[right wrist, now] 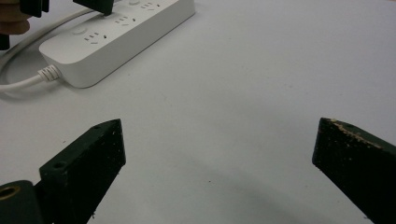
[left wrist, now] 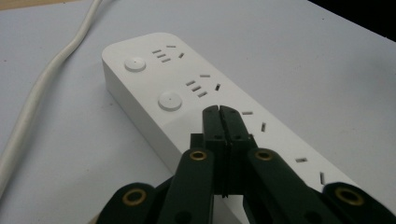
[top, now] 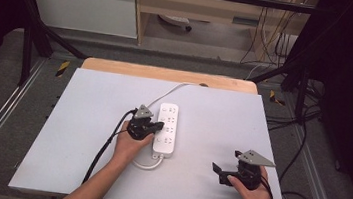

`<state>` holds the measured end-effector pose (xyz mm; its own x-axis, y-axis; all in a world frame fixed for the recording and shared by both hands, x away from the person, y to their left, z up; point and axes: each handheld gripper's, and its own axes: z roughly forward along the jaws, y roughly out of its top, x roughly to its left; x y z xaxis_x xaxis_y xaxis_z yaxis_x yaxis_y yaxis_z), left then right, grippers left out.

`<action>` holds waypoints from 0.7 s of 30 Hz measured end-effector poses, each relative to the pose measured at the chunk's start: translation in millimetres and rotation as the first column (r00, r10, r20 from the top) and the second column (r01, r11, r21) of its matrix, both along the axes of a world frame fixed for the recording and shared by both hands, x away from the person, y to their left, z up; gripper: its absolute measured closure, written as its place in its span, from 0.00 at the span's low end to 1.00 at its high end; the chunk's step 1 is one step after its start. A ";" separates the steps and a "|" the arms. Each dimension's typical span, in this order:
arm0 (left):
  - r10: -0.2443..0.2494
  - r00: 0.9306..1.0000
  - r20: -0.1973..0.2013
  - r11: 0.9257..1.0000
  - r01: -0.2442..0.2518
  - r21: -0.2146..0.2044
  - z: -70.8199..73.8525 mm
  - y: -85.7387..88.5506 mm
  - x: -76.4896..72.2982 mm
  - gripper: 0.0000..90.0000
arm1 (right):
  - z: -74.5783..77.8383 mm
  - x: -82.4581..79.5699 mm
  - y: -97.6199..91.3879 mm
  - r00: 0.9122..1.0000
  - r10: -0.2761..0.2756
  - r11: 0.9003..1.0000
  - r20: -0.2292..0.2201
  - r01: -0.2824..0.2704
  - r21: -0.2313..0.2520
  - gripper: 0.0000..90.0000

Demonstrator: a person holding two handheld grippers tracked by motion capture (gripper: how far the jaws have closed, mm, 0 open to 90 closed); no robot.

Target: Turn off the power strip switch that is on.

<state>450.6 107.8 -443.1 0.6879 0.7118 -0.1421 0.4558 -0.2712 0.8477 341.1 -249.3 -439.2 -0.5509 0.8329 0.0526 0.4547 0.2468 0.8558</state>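
The table [top: 85, 134] carries the white power strip [top: 167, 128] near its centre. The left gripper [left wrist: 219, 111], jaws fully closed on nothing, rests its tips over the strip's top face. The right gripper [top: 217, 170] stands well apart, jaws wide open and empty.

Power strip [top: 167, 129]: white body, white cord [left wrist: 44, 81], white round buttons, dark socket slots. Table [top: 86, 119]: pale grey top. Grippers: black.
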 end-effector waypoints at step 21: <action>-0.008 1.000 -0.010 1.000 0.008 -0.007 -2.4 0.9 1.1 1.00 | -1.3 0.7 0.9 1.000 0.001 1.000 -0.011 -0.001 -0.011 0.04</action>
<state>451.7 108.7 -445.4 0.6921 0.7053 -0.1536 0.4619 -0.2692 0.8451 341.8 -248.4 -440.5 -0.5514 0.8327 0.0495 0.4639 0.2568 0.8479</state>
